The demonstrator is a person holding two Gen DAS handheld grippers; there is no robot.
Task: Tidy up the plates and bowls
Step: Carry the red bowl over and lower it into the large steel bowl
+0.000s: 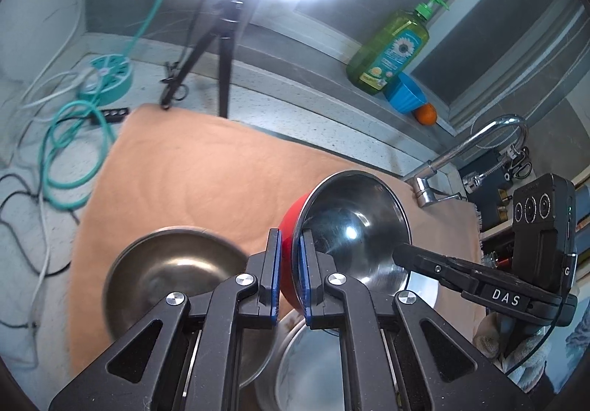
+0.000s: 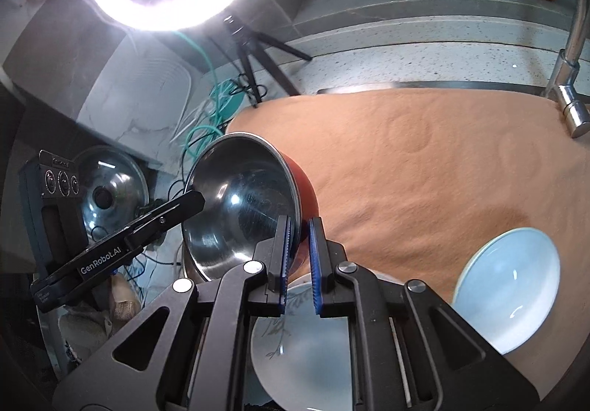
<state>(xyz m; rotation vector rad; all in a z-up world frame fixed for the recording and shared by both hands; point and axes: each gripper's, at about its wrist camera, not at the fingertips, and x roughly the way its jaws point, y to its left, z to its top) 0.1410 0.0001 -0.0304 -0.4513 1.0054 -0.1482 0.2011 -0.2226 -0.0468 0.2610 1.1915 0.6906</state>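
The peach-orange cloth mat [image 2: 424, 160] carries several dishes not yet sorted: a dull steel bowl [image 1: 177, 263], a pale blue ceramic bowl [image 2: 512, 285] and a white plate with a leaf drawing [image 2: 302, 355]. Above them, tilted, hangs the red bowl with steel inside [image 1: 350, 226]. The left gripper [image 1: 289, 270] and right gripper [image 2: 299, 256] both clench its rim. I judge most work remains.
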